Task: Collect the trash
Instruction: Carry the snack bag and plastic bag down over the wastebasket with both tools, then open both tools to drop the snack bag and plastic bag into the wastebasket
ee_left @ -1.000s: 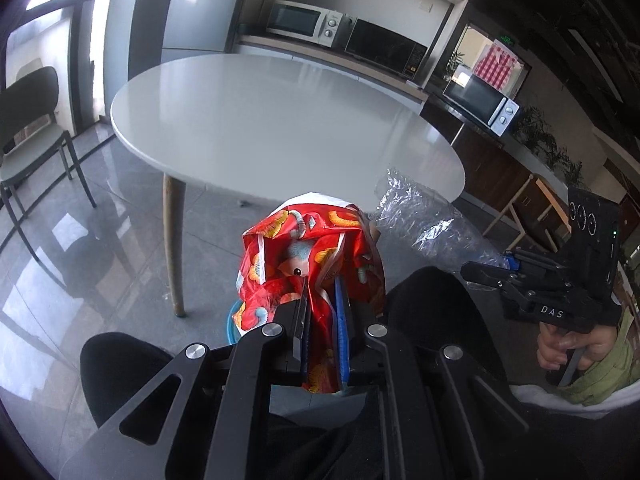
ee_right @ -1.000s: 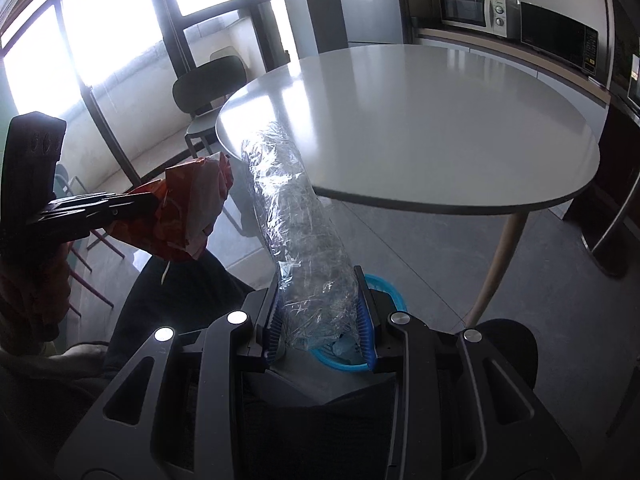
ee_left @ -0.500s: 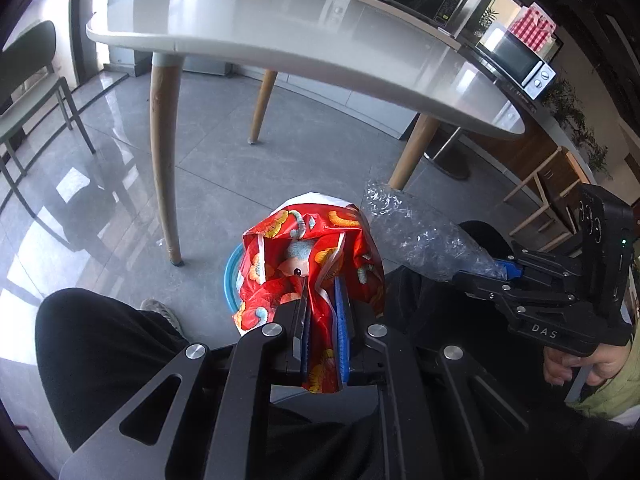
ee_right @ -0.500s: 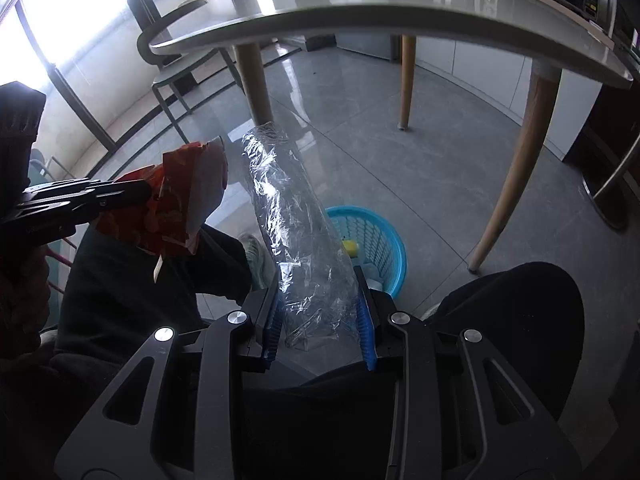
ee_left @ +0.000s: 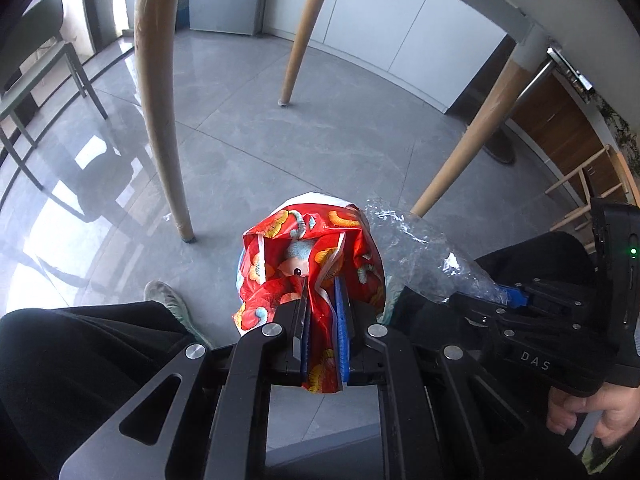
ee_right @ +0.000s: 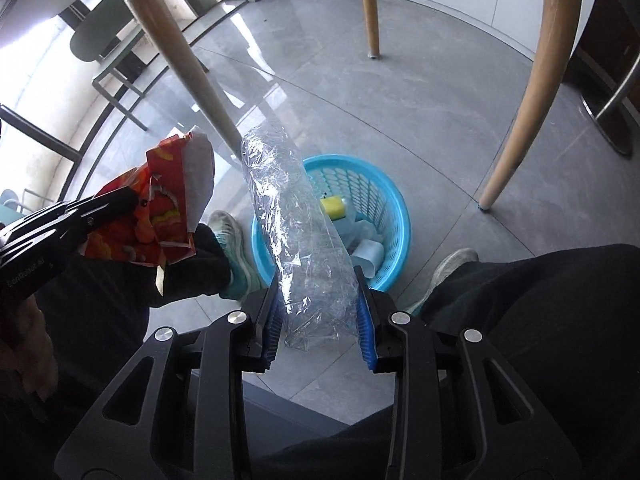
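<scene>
My left gripper (ee_left: 322,312) is shut on a crumpled red snack wrapper (ee_left: 308,256) with orange and blue print. In the right wrist view the same red wrapper (ee_right: 160,208) hangs at the left. My right gripper (ee_right: 318,316) is shut on a crushed clear plastic bottle (ee_right: 296,220), which reaches out over a blue mesh trash basket (ee_right: 394,216) on the floor. In the left wrist view the clear bottle (ee_left: 416,252) shows right of the wrapper, and the wrapper hides almost all of the basket. The basket holds a yellow item (ee_right: 334,205) and pale scraps.
Wooden table legs (ee_right: 192,76) (ee_right: 520,120) stand around the basket on the grey tiled floor. A person's dark-trousered legs (ee_right: 532,292) and pale shoes (ee_right: 228,232) flank the basket. A green chair (ee_left: 36,60) stands at the far left by the windows.
Both grippers have dropped from above the white tabletop to below it, each keeping its load. The blue basket has come into full view under the bottle.
</scene>
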`<state>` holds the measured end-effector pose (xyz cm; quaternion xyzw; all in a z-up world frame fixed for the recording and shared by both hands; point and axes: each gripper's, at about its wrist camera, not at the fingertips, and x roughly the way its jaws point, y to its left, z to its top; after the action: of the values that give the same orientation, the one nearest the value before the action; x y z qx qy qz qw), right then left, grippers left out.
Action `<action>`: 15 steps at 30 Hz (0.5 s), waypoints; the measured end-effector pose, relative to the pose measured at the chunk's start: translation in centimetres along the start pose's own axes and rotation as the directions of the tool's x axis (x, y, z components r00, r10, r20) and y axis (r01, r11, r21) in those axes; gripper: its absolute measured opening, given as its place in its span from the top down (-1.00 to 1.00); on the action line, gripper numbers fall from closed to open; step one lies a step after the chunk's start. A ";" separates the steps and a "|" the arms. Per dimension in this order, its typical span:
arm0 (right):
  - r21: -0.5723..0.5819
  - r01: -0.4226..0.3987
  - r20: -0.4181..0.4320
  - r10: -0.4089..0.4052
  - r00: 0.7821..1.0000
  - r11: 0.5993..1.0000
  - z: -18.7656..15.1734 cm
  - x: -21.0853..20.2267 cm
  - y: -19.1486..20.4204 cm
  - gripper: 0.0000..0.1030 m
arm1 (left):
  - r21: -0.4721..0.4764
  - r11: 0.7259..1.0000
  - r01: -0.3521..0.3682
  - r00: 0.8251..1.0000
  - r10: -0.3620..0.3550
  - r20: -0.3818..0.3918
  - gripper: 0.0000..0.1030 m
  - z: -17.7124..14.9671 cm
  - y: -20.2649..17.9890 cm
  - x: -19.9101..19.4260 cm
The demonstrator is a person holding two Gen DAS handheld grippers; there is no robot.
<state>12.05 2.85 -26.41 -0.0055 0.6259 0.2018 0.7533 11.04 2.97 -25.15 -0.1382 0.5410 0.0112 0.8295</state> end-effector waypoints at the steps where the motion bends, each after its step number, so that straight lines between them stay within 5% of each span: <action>1: 0.008 0.013 -0.010 -0.013 1.000 1.000 0.4 0.7 -0.2 0.42 | -0.009 1.000 -0.009 1.000 0.009 -0.011 0.82 0.4 0.3 0.8; 7: 0.041 0.071 -0.064 -0.068 0.996 0.997 2.4 4.4 -1.1 0.41 | 0.024 0.998 -0.065 0.996 0.066 -0.058 0.81 1.7 -0.1 4.2; 15: 0.123 0.066 -0.149 -0.048 0.988 0.990 4.0 8.9 -2.9 0.37 | 0.005 0.999 -0.033 0.990 0.033 -0.137 0.80 2.4 0.4 7.8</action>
<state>17.92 3.89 -34.68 0.0099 0.6902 0.1390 0.7100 16.31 2.90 -31.35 -0.1285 0.5990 0.0146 0.7902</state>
